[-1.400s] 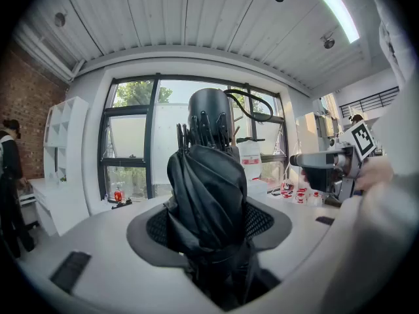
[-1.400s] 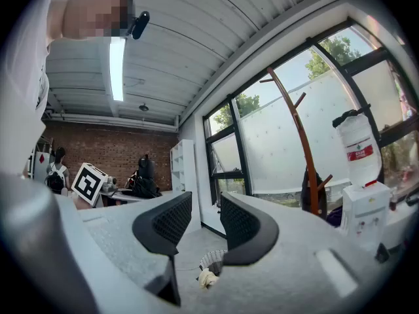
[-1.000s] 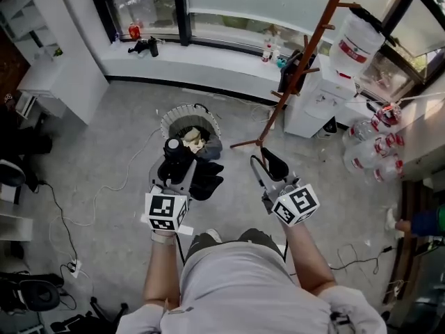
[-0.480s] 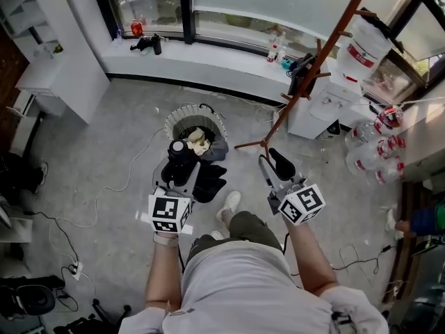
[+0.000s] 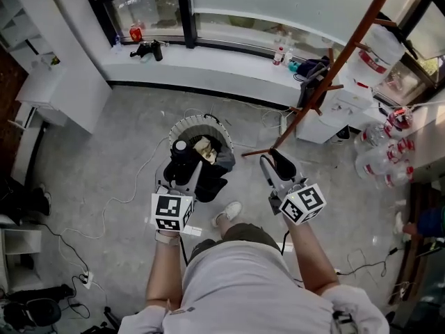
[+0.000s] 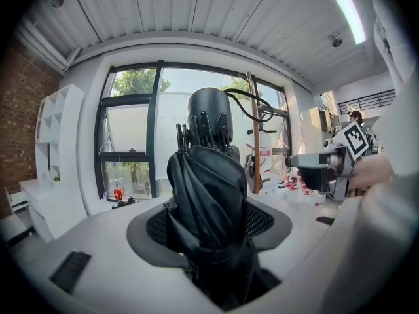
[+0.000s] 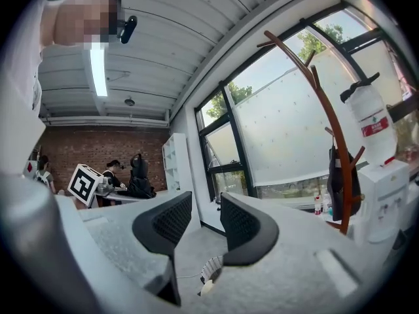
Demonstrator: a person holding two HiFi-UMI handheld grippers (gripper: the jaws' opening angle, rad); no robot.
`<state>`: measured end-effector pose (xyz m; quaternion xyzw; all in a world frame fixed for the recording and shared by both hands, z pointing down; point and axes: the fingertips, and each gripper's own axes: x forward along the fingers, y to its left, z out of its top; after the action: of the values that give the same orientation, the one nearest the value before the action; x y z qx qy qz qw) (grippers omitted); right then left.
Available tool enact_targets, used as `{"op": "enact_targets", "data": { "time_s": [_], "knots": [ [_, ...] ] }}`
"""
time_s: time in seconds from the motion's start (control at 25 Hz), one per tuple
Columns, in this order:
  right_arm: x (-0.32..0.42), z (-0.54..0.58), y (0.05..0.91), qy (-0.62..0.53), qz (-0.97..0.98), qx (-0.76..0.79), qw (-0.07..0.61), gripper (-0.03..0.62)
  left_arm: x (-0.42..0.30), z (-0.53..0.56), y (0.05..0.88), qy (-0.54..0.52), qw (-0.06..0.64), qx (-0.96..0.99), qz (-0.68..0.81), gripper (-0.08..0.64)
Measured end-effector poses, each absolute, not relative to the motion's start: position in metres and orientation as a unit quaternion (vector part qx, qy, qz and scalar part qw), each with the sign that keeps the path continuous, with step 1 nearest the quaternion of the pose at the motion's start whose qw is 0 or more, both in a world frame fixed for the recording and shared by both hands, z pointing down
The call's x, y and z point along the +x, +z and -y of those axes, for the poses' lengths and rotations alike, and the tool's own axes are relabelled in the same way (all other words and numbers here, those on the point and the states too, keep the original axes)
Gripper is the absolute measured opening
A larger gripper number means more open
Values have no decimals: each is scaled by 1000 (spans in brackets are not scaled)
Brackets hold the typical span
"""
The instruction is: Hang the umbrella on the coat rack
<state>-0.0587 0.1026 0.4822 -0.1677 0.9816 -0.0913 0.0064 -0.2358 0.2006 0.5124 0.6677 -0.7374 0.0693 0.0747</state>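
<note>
A folded black umbrella [image 5: 179, 164] stands upright between the jaws of my left gripper [image 5: 182, 175], which is shut on it. In the left gripper view the umbrella [image 6: 206, 195] fills the middle, its loop cord at the top, and the left gripper [image 6: 209, 222] clamps its lower part. The brown wooden coat rack [image 5: 334, 65] rises at the right, with its feet just beyond my right gripper [image 5: 273, 165]. In the right gripper view the coat rack [image 7: 334, 129] stands right of the jaws. The right gripper [image 7: 200, 222] is open with nothing between its pads.
A round wire bin [image 5: 182, 126] with rubbish stands just beyond the umbrella. A dark bag [image 5: 313, 68] hangs on the rack. A white water dispenser [image 5: 348, 106] and several water bottles [image 5: 389, 152] crowd the right. Cables [image 5: 118, 186] trail over the grey floor.
The person has stepped forward, so the bin and the rack's feet lie nearer both grippers. The left gripper keeps its hold on the umbrella; the right stays open.
</note>
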Motion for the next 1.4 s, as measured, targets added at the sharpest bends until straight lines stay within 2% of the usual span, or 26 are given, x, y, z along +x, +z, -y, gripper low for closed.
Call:
{"op": "enact_targets", "data": {
  "time_s": [0.32,0.6,1.04,1.4],
  "knots": [
    [-93,-22,470,-93,-979,-183,11,141,-267,-105,497,83,70,688,717,233],
    [-89,48,465,-99,-967,-236,20,141,-266,-16,486,91,57,727,678,233],
    [-34,104,435,-88,-934,-345,37,141,-205,96,452,103,33,807,581,233],
    [10,103,432,-73,-895,-438,48,141,-147,142,440,96,12,869,484,233]
  ]
}}
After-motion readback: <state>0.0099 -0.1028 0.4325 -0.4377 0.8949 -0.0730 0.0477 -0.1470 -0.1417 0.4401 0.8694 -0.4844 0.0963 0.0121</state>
